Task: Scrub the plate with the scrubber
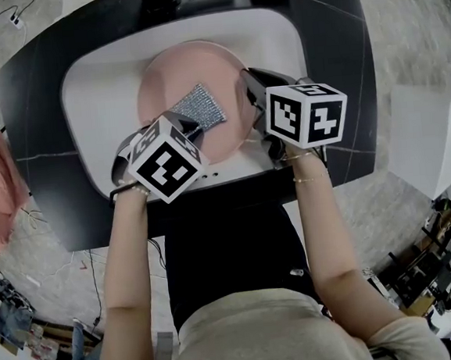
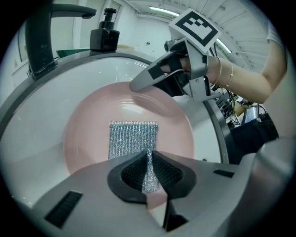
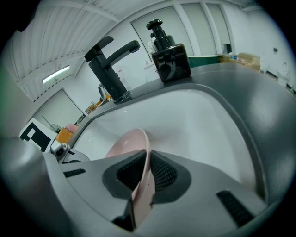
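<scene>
Head view: we list the pink plate [image 1: 173, 74] at the middle of the white sink [image 1: 95, 77]. The silver scrubber [image 1: 201, 105] lies on its face, long axis slanting from the left gripper [image 1: 192, 128] toward the plate's centre, and the right gripper [image 1: 248, 78] is at the right rim. Left gripper view: jaws pressed together on the scrubber's near edge, the rest pointing away across the plate; we judge a scrubbing stroke in hand, the next move calling for a firm sweep across the face. Right gripper view: jaws pinching the plate's rim, seen edge-on and tilted, a hold we judge steadies it.
</scene>
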Demonstrator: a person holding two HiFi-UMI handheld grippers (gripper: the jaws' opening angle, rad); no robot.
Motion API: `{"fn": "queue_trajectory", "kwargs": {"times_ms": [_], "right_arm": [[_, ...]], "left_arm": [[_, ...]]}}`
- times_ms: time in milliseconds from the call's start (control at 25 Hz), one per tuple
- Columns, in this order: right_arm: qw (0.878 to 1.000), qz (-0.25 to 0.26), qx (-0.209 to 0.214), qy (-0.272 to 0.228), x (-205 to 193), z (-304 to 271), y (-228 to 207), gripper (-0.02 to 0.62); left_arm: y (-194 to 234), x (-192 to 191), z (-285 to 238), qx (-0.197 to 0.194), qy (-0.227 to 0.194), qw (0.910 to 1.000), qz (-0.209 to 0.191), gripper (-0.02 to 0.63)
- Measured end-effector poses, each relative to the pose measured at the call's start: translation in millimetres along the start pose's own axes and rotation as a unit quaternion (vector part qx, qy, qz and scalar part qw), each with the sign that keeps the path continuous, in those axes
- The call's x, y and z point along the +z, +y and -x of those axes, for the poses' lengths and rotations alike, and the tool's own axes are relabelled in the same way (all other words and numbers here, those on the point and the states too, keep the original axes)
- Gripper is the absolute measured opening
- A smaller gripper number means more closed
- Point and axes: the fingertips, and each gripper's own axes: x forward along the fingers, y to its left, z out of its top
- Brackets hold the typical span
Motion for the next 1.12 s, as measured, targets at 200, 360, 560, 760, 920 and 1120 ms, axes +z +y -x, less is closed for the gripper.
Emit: {"fn": "queue_trajectory", "kwargs": {"times_ms": [200, 360, 560, 760, 920, 1120], "right_arm": [[1.0, 0.001, -0.003, 0.006, -3.2, -1.9, -0.5, 0.04], [1.0, 0.015, -0.017, 0.0, 3.6, 1.7, -2.3, 0.037], [1.0, 0.016, -0.013, 0.01, -0.2, 0.7, -3.7, 0.035], [0.999, 0.025, -0.023, 0.011, 4.6, 1.4, -4.9, 0.034], [0.999, 0.03, -0.023, 0.016, 4.5, 1.0, -4.5, 0.034], [0.999, 0.037, -0.024, 0.026, 4.7, -3.0, -4.8, 0.034]], "left_arm": [[-13.3, 12.9, -3.3, -0.015, -0.01, 0.9998, -0.01, 0.054], [-16.8, 23.2, -6.7, -0.016, -0.02, 0.9996, -0.014, 0.054], [-13.6, 42.8, -7.9, -0.005, -0.059, 0.9981, 0.016, 0.054], [-8.1, 53.6, -8.5, 0.012, -0.084, 0.9958, 0.034, 0.054], [-6.7, 55.3, -7.3, 0.02, -0.093, 0.9949, 0.031, 0.051], [-1.7, 54.6, -2.7, 0.038, -0.1, 0.9937, 0.033, 0.044]]}}
